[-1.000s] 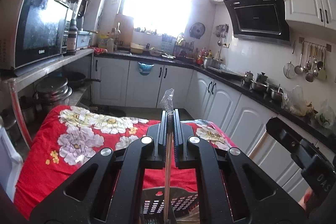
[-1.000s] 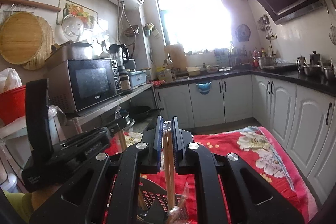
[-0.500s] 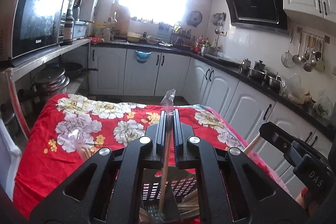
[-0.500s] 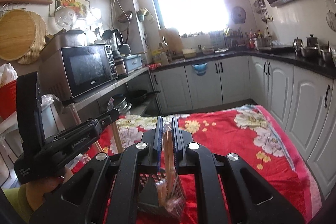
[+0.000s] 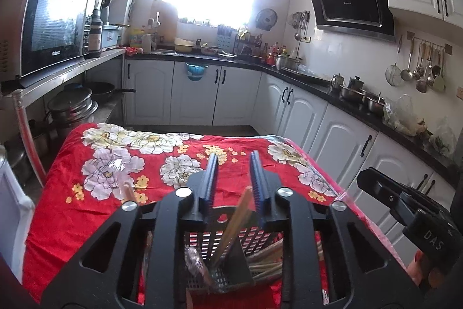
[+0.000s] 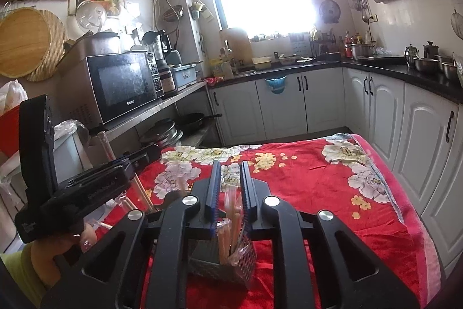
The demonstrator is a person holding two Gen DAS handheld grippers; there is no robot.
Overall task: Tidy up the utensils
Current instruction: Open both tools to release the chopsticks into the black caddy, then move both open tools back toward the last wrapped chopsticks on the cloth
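Note:
A black perforated utensil basket (image 5: pixel 215 239) stands on the red flowered cloth under both grippers. My left gripper (image 5: pixel 233 157) has its jaws opening. One wooden chopstick (image 5: pixel 235 222) leans loose against its right finger, lower end in the basket, among other chopsticks (image 5: pixel 267 255). My right gripper (image 6: pixel 230 164) also has its jaws opening. A plastic-wrapped pair of chopsticks (image 6: pixel 228 225) stands between them in the basket (image 6: pixel 231 268), and the pads do not press on it. The right gripper's body (image 5: pixel 405 210) shows in the left wrist view, and the left gripper's body (image 6: pixel 86 187) in the right wrist view.
The table with the red cloth (image 5: pixel 162 152) reaches toward white cabinets (image 5: pixel 196 94). A shelf with a microwave (image 6: pixel 121 83) and pots runs along the left. A counter with steel pots (image 5: pixel 358 94) lies right. More chopsticks (image 6: pixel 141 190) lean out at the basket's left.
Both grippers sank toward the basket and their jaws parted. The left's chopstick slid down and tipped right. The right's wrapped pair now stands loose in the basket.

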